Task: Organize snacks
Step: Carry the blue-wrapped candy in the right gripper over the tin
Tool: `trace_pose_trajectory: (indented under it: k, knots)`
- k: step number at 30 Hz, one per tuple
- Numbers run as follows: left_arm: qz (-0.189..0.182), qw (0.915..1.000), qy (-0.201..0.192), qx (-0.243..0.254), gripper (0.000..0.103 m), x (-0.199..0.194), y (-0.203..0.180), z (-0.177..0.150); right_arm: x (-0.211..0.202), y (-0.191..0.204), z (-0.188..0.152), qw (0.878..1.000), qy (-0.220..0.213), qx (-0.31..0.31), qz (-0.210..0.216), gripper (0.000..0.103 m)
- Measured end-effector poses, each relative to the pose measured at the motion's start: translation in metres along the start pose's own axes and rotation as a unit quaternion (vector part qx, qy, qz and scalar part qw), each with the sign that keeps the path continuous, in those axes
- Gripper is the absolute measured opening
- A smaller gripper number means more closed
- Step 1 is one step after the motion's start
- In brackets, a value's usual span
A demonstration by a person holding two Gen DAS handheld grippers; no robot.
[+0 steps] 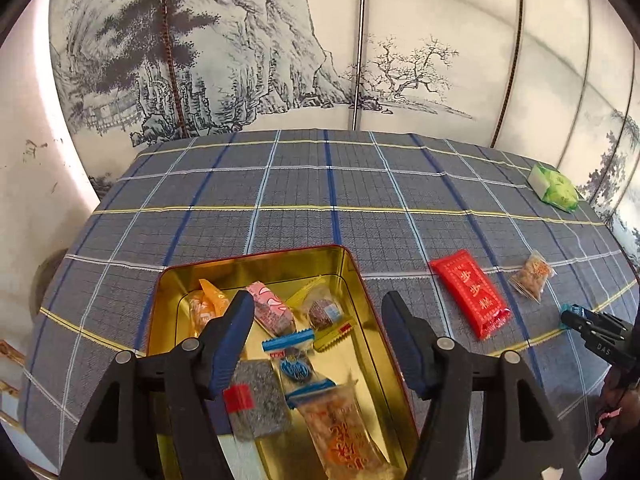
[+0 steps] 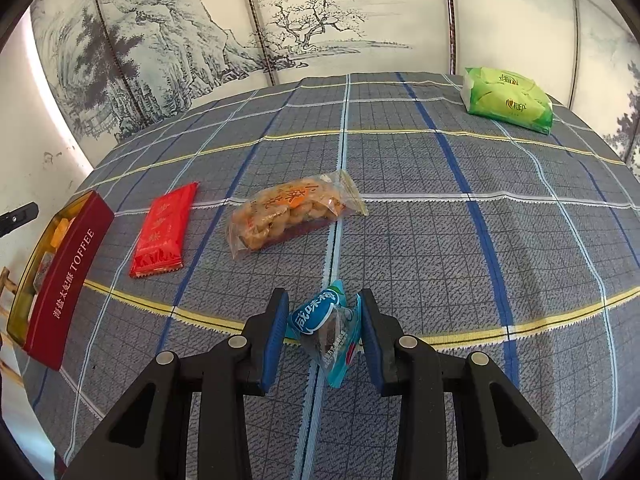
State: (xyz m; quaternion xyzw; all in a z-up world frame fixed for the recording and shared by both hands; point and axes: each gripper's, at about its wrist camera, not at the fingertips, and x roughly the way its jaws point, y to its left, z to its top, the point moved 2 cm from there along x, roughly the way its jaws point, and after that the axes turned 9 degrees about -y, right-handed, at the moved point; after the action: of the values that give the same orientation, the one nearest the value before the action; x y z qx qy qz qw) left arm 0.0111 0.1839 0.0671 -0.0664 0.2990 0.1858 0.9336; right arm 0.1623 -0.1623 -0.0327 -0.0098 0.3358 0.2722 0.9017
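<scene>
Left gripper wide, empty above tin, likely post-drop; right gripper pinches blue plum packet; tin at its 9 o'clock.

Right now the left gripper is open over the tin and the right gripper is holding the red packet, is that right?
Not quite. The left gripper is open over the tin, but the right gripper is holding a small blue packet, not the red one. The right wrist view shows the red packet lying on the cloth beside the tin.
</scene>
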Motion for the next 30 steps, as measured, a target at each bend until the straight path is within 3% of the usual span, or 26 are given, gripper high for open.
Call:
trace_pose_trajectory:
  k: [11,18,30]
  knots:
    - [0.019,0.9989,-0.03,0.03,0.071,-0.019,-0.003,-0.007,-0.03,0.04,-0.009,0.999,-0.002,-0.008,0.041,0.036]
    - [0.024,0.9989,-0.033,0.023,0.071,-0.021,0.007,-0.013,-0.049,0.108,0.003,0.993,-0.012,-0.044,0.109,0.036]
    - [0.038,0.998,-0.048,0.014,0.073,-0.031,0.03,-0.012,-0.054,0.22,0.008,0.972,-0.006,-0.099,0.212,0.036]
